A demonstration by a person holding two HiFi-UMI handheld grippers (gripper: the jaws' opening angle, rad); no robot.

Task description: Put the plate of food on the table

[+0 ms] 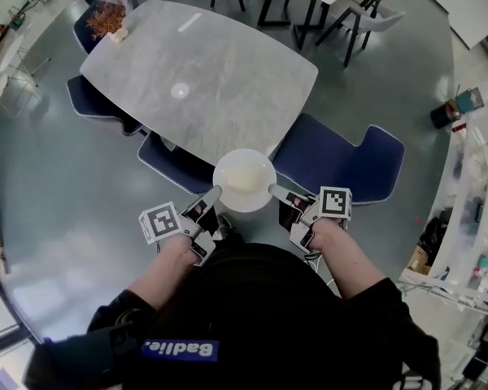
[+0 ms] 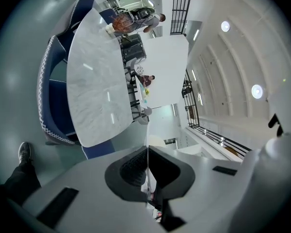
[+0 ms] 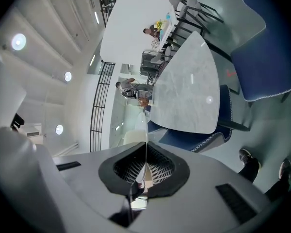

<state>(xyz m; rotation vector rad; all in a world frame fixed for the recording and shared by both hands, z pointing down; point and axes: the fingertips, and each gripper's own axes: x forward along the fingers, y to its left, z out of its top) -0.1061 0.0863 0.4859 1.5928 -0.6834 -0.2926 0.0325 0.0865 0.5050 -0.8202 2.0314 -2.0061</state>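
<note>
So the plate of food (image 1: 244,179) is up in the air, not on the table (image 1: 203,80) yet, hanging just off its near edge with a blue chair (image 1: 342,159) right beside it. Both sides are pinched: the left tool (image 1: 214,192) is clamped on the left rim and the right tool (image 1: 275,190) on the right rim. Pale food sits inside.

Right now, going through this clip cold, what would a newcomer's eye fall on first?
The white plate of pale food stands out, held up before the person, the left gripper and the right gripper each shut on an opposite rim. Just beyond it spreads the grey marble table, with a dried plant at its far corner and blue chairs around it.
</note>
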